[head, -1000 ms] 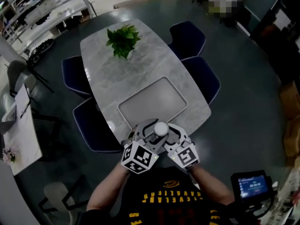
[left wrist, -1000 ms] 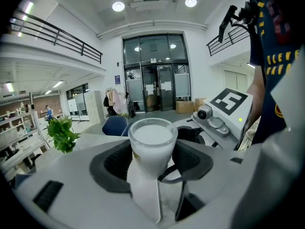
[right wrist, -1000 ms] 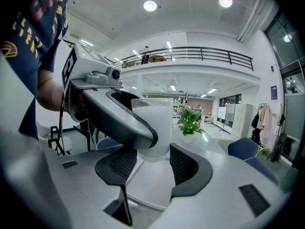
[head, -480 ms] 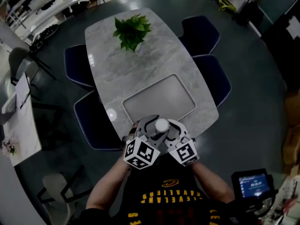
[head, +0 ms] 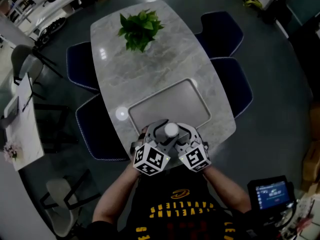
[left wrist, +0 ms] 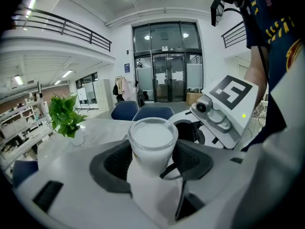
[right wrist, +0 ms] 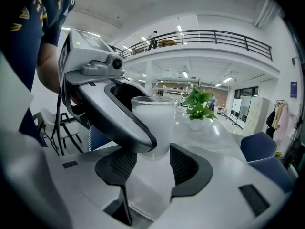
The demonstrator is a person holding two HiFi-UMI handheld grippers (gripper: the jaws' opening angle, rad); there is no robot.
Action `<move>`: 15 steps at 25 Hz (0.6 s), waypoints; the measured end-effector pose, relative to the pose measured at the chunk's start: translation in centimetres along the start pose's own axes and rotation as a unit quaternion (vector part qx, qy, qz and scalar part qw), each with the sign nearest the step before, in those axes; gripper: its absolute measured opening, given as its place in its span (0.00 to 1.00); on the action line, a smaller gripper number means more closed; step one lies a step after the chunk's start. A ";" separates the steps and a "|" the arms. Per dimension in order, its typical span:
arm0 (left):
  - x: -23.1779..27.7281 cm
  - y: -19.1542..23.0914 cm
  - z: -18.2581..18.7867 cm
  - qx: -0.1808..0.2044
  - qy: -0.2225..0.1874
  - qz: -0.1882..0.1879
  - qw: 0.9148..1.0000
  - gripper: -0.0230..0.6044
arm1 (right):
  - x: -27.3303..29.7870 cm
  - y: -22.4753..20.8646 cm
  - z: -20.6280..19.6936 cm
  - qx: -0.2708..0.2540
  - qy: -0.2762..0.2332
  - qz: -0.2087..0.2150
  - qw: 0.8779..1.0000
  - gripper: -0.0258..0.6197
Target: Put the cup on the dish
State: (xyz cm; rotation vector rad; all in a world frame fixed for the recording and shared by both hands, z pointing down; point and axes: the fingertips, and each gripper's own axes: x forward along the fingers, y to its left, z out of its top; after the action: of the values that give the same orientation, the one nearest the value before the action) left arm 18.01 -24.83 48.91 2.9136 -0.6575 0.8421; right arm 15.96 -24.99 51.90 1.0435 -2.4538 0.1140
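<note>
Your left gripper [left wrist: 152, 160] clamps the cup [left wrist: 152, 140]; your right gripper [right wrist: 155, 168] brackets it, jaws apart. Likely light, slick and breakable: hold mid-wall.

Readable text is close to nil. Shirt [head: 186, 210], bottom centre of the head view: yellow block letters, one line looks like CLEVELAND, not certain. Screen [head: 271, 192], lower right: figures too small. Blue wall sign [right wrist: 292, 88], right edge of the right gripper view: illegible.
</note>
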 end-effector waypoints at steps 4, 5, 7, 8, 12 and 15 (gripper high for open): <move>1.6 0.8 -0.9 0.001 0.013 0.012 1.000 0.45 | 1.2 -0.9 -1.1 -0.017 0.009 0.015 1.000 0.37; 2.1 1.1 -1.3 0.000 0.016 0.014 1.000 0.45 | 1.7 -1.2 -1.5 -0.019 0.012 0.019 1.000 0.37; 3.7 2.0 -2.4 -0.004 0.022 0.019 1.000 0.45 | 3.2 -2.0 -2.9 -0.015 0.018 0.027 0.999 0.37; 4.5 2.5 -2.9 -0.007 0.024 0.021 0.999 0.45 | 3.9 -2.6 -3.6 -0.014 0.021 0.031 0.999 0.37; 5.8 2.9 -3.8 -0.018 0.029 0.027 0.999 0.45 | 4.6 -3.1 -4.9 -0.025 0.037 0.039 0.998 0.37; 6.1 2.7 -4.3 -0.029 0.031 0.028 0.999 0.45 | 4.7 -3.0 -5.5 -0.038 0.049 0.047 0.997 0.37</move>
State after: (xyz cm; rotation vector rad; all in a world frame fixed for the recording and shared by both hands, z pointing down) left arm 19.39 -28.93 55.51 2.8163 -0.7490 0.9000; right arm 17.34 -28.82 58.55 0.8689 -2.3991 0.0981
